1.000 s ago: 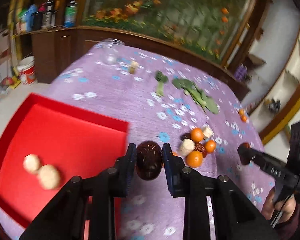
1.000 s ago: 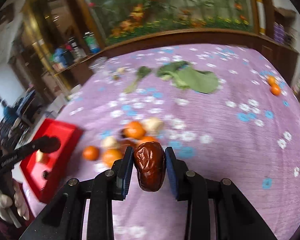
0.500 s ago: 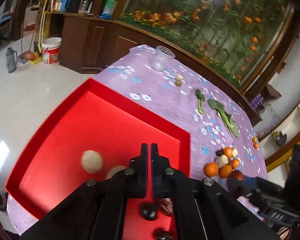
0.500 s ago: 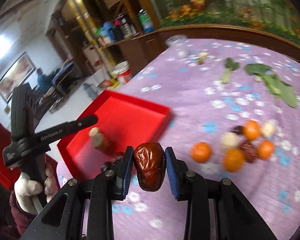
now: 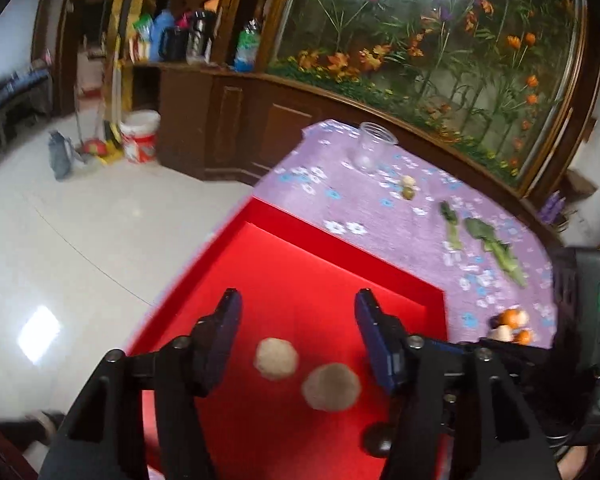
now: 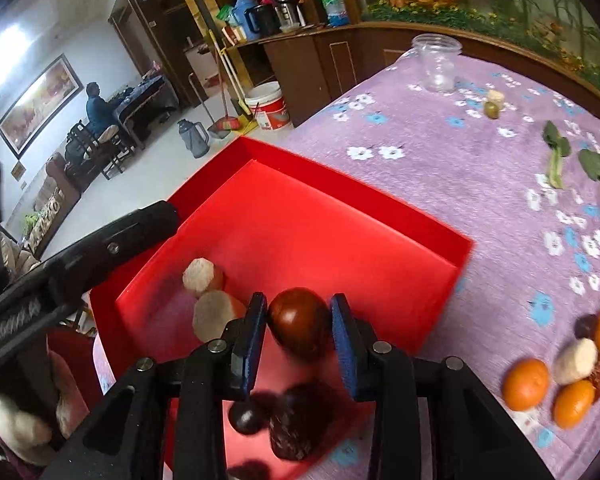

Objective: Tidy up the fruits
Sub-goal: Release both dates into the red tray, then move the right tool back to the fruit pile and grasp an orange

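Observation:
The red tray (image 5: pixel 340 264) sits at the table's left edge; it also shows in the right wrist view (image 6: pixel 340 216). My left gripper (image 5: pixel 296 332) is open and empty over the tray, above two pale round fruits (image 5: pixel 276 359). My right gripper (image 6: pixel 299 330) holds its jaws a little wider than a brown date (image 6: pixel 299 321) that sits between them above the tray; whether the pads touch it I cannot tell. Dark fruits (image 6: pixel 292 424) lie in the tray below it. A cluster of oranges and pale fruits (image 6: pixel 572 368) lies on the purple cloth to the right.
A clear jar (image 6: pixel 438 62) stands at the table's far corner, with two small fruits (image 6: pixel 493 104) near it. Green leaves (image 6: pixel 556 156) lie further right. The floor drops off left of the tray. A wooden cabinet runs behind the table.
My left gripper let go of its dark fruit into the tray, shut, then opened wide. My right gripper carried the date from the fruit cluster to over the tray, and its jaws have widened.

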`<state>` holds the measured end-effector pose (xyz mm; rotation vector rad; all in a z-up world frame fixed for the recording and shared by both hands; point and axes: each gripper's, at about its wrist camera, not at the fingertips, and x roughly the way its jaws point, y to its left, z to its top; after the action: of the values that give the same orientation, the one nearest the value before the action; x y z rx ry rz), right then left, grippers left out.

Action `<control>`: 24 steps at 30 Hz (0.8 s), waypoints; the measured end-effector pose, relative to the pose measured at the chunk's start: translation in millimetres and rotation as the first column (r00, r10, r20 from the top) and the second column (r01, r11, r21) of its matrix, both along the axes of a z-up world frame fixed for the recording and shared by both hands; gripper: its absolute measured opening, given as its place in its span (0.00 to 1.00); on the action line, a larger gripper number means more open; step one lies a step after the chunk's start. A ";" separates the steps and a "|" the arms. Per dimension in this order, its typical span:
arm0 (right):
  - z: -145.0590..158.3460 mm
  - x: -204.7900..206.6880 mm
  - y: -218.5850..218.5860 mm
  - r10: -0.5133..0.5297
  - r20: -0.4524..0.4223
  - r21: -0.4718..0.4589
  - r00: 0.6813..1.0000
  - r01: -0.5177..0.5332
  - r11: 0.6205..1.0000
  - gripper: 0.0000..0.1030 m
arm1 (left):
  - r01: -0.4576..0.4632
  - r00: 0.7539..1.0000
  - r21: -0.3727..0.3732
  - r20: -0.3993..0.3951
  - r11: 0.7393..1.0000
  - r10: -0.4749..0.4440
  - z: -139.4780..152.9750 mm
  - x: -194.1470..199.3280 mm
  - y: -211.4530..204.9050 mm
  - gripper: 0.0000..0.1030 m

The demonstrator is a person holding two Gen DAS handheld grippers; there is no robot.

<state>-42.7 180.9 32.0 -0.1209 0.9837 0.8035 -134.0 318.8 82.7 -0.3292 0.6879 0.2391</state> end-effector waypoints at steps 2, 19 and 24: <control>2.2 -2.4 -1.0 -0.004 0.011 0.011 1.000 0.004 1.000 0.43 | -0.030 0.999 0.071 -0.011 0.997 0.030 0.9 -0.4 -4.8 0.70; 29.3 -30.1 -108.5 -0.241 0.016 0.147 0.970 0.236 0.961 0.56 | 0.008 1.000 0.220 -0.027 0.975 -0.002 23.1 -12.7 -62.6 0.82; 31.8 -37.8 -132.6 -0.279 0.016 0.162 0.960 0.273 0.948 0.59 | 0.028 0.999 0.245 -0.021 0.969 -0.024 31.3 -16.4 -81.8 0.82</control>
<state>-80.6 48.4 63.8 0.1369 0.8729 0.6153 -150.4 237.0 114.1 -0.0814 0.6714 0.2989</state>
